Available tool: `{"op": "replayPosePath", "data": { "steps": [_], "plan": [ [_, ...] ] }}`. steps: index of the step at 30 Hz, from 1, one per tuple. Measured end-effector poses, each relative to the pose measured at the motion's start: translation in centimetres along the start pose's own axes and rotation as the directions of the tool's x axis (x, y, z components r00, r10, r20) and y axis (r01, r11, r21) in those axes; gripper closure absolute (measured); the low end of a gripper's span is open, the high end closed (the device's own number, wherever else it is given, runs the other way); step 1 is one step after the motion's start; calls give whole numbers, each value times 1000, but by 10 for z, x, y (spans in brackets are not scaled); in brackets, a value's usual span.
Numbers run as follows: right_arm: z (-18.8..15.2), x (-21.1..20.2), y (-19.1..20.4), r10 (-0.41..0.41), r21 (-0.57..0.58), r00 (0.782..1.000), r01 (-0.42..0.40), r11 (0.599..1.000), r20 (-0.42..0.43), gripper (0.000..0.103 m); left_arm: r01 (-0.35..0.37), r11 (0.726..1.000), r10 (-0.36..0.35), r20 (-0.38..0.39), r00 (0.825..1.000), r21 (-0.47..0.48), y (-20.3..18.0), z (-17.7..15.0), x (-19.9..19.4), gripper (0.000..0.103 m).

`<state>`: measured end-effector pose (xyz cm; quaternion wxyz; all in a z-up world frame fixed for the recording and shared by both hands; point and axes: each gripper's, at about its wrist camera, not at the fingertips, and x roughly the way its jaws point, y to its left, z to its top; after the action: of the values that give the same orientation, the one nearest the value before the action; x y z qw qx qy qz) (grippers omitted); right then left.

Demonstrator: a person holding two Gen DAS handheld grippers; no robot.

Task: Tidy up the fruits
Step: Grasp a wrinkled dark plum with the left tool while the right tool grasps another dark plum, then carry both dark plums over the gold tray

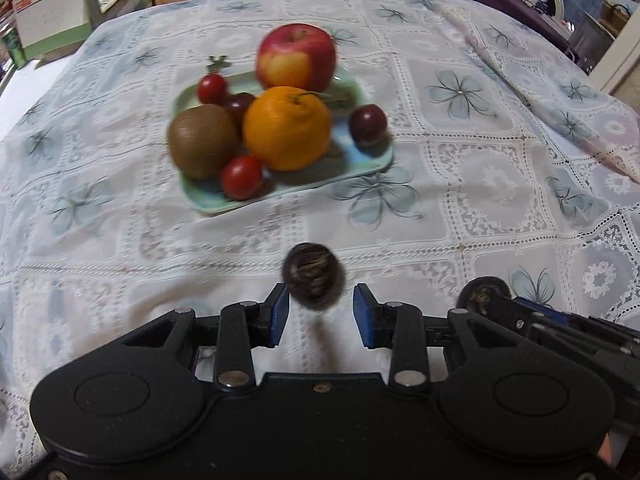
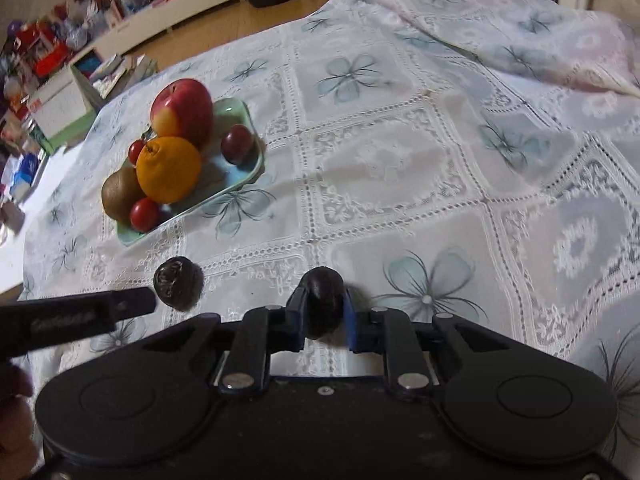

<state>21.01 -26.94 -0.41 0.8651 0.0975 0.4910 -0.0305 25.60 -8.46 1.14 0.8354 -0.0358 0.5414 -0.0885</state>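
Note:
A pale green tray (image 1: 362, 168) (image 2: 244, 114) on the lace tablecloth holds an apple (image 1: 296, 56) (image 2: 182, 110), an orange (image 1: 286, 128) (image 2: 168, 170), a kiwi (image 1: 202, 140) (image 2: 120, 196), cherry tomatoes (image 1: 241, 177) (image 2: 143, 214) and a dark red plum (image 1: 367, 124) (image 2: 237, 144). A dark wrinkled fruit (image 1: 313, 274) (image 2: 178, 283) lies on the cloth just ahead of my open left gripper (image 1: 320, 312), between its fingertips' line. My right gripper (image 2: 323, 312) is shut on a second dark fruit (image 2: 322, 300), also seen at the left wrist view's right side (image 1: 482, 292).
The lace tablecloth (image 1: 480, 184) (image 2: 400, 160) has a raised fold at the far right. A white box (image 1: 52, 20) and books stand beyond the table's far left edge. Shelves with clutter (image 2: 48, 40) line the room's left side.

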Motion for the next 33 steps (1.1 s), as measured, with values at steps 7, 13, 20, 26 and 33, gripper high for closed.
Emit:
{"op": "replayPosePath", "data": {
  "steps": [7,13,20,26,33],
  "plan": [
    [8,5,-7,30,72,1000,-29,997,-6,80,-59,998,59,-20,998,7,-14,4,22,54],
    [10,0,-13,62,118,998,-61,991,-5,75,-90,995,89,37,995,36,-20,0,21,50],
    [13,-10,-16,76,121,996,-80,989,35,62,-73,997,71,64,995,21,-8,-6,18,50],
    [12,-5,-12,67,100,998,-68,993,15,62,-68,998,69,23,997,-17,-2,-1,37,50],
    [11,-3,-11,72,98,997,-72,993,-6,60,-63,996,64,8,998,-60,2,4,43,55]
  ]
}}
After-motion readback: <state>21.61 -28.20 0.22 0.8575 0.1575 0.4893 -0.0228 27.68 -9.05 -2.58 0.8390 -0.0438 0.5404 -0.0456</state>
